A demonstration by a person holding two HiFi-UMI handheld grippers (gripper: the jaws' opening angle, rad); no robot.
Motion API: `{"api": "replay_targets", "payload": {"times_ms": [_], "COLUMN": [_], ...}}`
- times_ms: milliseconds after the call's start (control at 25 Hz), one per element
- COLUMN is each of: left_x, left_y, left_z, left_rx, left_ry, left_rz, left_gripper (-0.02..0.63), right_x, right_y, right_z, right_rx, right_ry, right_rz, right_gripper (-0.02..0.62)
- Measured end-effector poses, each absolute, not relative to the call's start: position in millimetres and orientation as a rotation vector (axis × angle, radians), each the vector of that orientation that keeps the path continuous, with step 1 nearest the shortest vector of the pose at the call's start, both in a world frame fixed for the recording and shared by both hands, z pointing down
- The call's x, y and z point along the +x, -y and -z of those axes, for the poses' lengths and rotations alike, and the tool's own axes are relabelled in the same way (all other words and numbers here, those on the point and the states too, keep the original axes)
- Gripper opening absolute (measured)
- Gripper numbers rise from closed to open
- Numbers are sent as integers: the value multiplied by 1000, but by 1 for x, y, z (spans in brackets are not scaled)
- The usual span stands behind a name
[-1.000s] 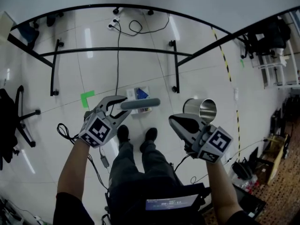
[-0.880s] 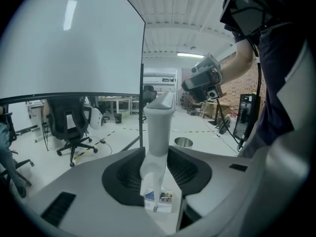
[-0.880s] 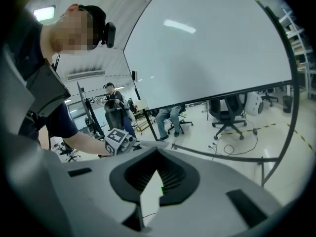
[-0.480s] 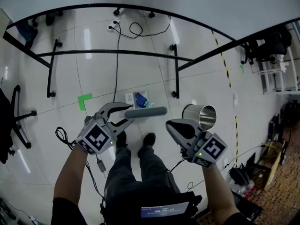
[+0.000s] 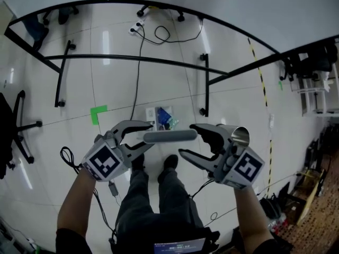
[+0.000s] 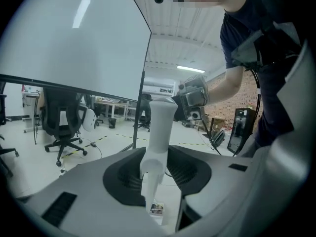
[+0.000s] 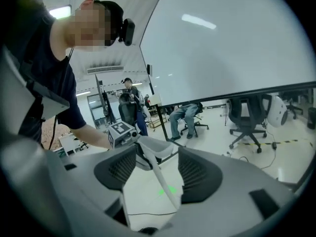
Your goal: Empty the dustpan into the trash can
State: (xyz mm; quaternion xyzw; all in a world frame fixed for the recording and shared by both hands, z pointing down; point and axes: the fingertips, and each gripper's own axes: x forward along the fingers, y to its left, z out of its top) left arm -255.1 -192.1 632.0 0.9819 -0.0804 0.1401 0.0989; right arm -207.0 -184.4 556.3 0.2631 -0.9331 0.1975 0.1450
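Observation:
My left gripper (image 5: 148, 135) is shut on the grey dustpan handle (image 5: 170, 136), which it holds level above the floor. The dustpan's white pan (image 5: 157, 115), with blue litter in it, hangs below over the floor tiles. In the left gripper view the handle (image 6: 160, 125) stands between the pads (image 6: 123, 174). My right gripper (image 5: 197, 144) has just been opening and stands open round the handle's free end. In the right gripper view the handle (image 7: 154, 151) passes between its jaws without either pad pressing on it. The steel trash can (image 5: 239, 135) stands just behind the right gripper, mostly hidden.
A black table frame (image 5: 132, 58) with legs crosses the floor ahead, and cables (image 5: 139, 73) run under it. An office chair (image 5: 16, 123) stands at the left, and a green tape mark (image 5: 98, 112) lies on the tiles. The person's feet (image 5: 169, 162) are under the handle.
The right gripper has gone from shut to wide open and moved left, up to the handle's free end. It now covers most of the trash can. The left gripper keeps its hold.

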Motion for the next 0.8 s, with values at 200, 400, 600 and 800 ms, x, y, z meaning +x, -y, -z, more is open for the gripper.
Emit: {"api": "replay_targets", "payload": {"times_ms": [200, 400, 600, 800], "left_x": [-253, -252, -255, -258], "left_y": [193, 190, 189, 192], "left_z": [-631, -632, -632, -632], "left_rx": [2886, 2870, 2854, 2860], "left_ry": [246, 237, 238, 244], "left_rz": [-371, -390, -392, -365], "left_gripper": [124, 124, 126, 127], "right_x": [-229, -237, -240, -244], "right_y": [191, 191, 188, 191], "right_z": [-549, -550, -553, -557], "right_rx": [594, 514, 442, 412], "right_ry": [2731, 2728, 2696, 2697], "right_rz": [-454, -419, -396, -405], "right_gripper": [301, 222, 196, 173]}}
